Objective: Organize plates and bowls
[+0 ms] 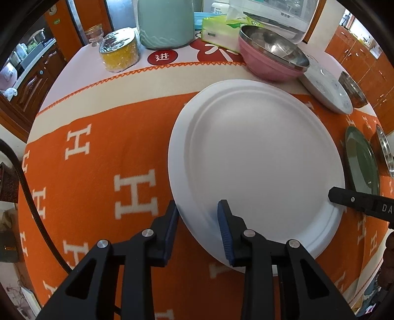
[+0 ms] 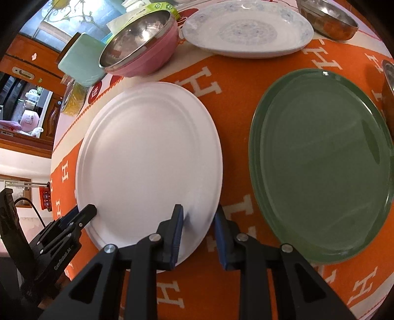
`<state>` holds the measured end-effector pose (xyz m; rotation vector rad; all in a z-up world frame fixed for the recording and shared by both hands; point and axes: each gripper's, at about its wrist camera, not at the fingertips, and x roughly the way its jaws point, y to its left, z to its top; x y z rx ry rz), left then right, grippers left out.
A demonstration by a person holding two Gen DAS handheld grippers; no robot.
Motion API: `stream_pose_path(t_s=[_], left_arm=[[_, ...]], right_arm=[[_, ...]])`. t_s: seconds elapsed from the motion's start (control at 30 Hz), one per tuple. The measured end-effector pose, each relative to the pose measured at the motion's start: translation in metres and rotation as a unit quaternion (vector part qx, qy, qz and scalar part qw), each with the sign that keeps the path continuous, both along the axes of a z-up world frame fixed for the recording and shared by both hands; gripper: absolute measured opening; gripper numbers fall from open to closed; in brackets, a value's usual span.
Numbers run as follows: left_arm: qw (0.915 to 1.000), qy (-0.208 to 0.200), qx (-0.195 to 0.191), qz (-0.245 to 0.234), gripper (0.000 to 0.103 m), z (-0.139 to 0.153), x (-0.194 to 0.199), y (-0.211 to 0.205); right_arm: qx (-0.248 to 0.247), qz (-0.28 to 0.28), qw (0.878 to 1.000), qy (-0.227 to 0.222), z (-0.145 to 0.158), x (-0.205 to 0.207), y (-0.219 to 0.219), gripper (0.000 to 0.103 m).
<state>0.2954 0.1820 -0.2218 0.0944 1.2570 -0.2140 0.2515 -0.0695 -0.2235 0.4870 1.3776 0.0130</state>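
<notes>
A large white paper plate (image 1: pixel 258 152) (image 2: pixel 147 152) lies on the orange cloth. My left gripper (image 1: pixel 198 209) straddles its near left rim, one finger outside the edge and one on the plate's face, with a gap still between the pads. My right gripper (image 2: pixel 198 211) straddles the near right rim the same way. In the left wrist view one finger (image 1: pixel 344 198) of the right gripper shows at the plate's right edge. A green plate (image 2: pixel 320 167) lies just right of the white one.
Behind the plates stand a pink steel-lined bowl (image 1: pixel 268 66), a patterned white plate (image 2: pixel 246 32) and a steel bowl (image 2: pixel 327 19). Another steel dish (image 1: pixel 385 150) sits at the far right. A mint jug (image 1: pixel 165 24), a jar (image 1: pixel 120 51) and tissues (image 1: pixel 219 27) crowd the back.
</notes>
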Motion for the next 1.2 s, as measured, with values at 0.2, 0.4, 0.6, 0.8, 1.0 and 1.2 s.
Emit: stream_pose_path(t_s=[0.2,0.4,0.6,0.8,1.0,1.2], left_arm=[[0.9999,-0.012,0.011,0.003,0.031,0.013,-0.024,0.006],[0.9994,-0.035,0.003,0.005,0.031,0.031,-0.042,0.017],[0.9975,-0.069,-0.012,0.004,0.031,0.055,-0.066,0.022],[0.9945,-0.102,-0.021,-0.006,0.031,0.078,-0.094,0.019],[0.9913,-0.127,-0.030,-0.018,0.031,0.095,-0.115,0.010],[0.9878,-0.143,-0.049,-0.039,0.031,0.106,-0.135,-0.005]], right_arm=[[0.008,0.007,1.000,-0.004,0.008,-0.018,0.011,0.024],[0.012,0.017,0.999,-0.031,0.025,-0.040,0.019,0.025],[0.015,0.016,0.997,-0.074,0.047,-0.065,0.021,0.025],[0.003,0.018,0.993,-0.120,0.071,-0.091,0.017,0.025],[-0.017,0.024,0.986,-0.161,0.090,-0.119,0.010,0.025],[-0.040,0.018,0.979,-0.198,0.106,-0.144,-0.004,0.025]])
